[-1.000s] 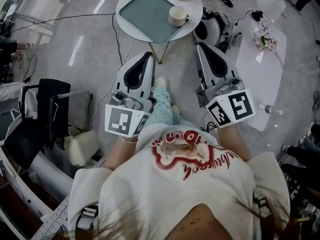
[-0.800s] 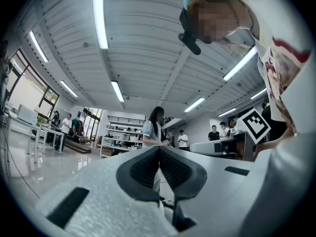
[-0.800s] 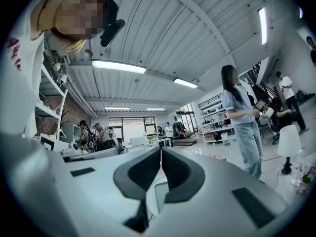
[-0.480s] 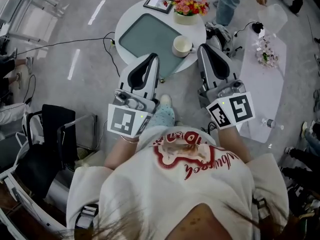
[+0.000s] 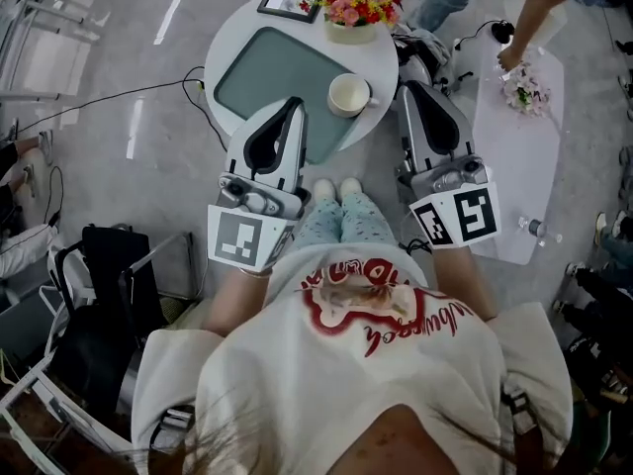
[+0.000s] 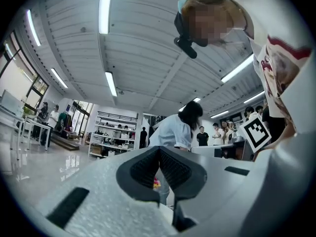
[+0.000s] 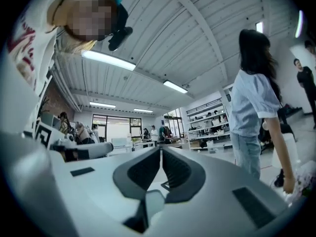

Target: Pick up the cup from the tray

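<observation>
Both the left tool point(image 5: 292, 105) and the right tool point(image 5: 415, 91) are clenched on nothing, short of the cup point(image 5: 348, 95) at the tray's point(image 5: 259, 67) right edge. Arriving shut, either could knock the cup, seemingly near the desk point(image 5: 384, 59) rim, off it.

Legible text, numbers, brands: none I can read from here.
1. Red script lettering on the white shirt point(image 5: 376, 315), 6 o'clock in my head view. It is curled and upside down, so no word can be made out.
2. Left marker cube point(image 5: 244, 240), 9 o'clock. It carries a black-and-white square code, no letters or digits.
3. Right marker cube point(image 5: 457, 218), 3 o'clock. Same kind of code.
4. Framed picture point(image 5: 288, 1) on the round table point(image 5: 388, 57), 12 o'clock. Any print is too small to read.
</observation>
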A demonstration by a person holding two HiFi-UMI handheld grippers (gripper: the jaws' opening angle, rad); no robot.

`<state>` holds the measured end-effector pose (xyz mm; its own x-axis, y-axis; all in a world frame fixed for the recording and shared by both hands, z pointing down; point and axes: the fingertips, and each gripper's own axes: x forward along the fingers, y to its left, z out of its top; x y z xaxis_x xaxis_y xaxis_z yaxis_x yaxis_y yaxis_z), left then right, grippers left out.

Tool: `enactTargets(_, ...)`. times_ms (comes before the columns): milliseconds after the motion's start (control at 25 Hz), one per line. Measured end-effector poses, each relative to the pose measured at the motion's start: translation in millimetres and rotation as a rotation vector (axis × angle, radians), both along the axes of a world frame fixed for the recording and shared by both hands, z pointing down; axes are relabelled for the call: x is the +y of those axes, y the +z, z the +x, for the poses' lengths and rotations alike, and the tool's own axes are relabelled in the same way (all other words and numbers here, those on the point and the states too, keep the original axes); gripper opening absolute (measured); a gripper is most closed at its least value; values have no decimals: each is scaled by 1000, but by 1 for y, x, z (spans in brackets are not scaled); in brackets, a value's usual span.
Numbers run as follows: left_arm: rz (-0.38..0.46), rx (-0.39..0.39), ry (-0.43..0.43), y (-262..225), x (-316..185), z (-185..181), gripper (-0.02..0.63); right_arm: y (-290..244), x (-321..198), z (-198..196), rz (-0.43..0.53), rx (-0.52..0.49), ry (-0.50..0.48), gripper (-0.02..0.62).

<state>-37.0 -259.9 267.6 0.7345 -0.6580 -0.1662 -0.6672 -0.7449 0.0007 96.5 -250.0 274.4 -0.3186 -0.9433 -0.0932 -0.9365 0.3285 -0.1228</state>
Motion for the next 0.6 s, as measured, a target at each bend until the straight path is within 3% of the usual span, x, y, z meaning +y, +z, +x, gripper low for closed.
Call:
enactTargets(120,16,17,1,1,-3,1,14,31,-3,2,3,71,-8,31)
enactTargets(280,16,3,-14,24,-13,10,14,130,-10,13,-117,187,-31,34)
enactTargets(320,2,-3,-18,31,-14,14,14,157,-11,16,-160,200,-37,49)
enactTargets(400,-35,-10,-22,42,-16,20,14,203,-14,18,-236,199,-48,197)
enactTargets(600,-85,-41,-38,69,-16,19,14,272,-30,16,-322,265,-58,202)
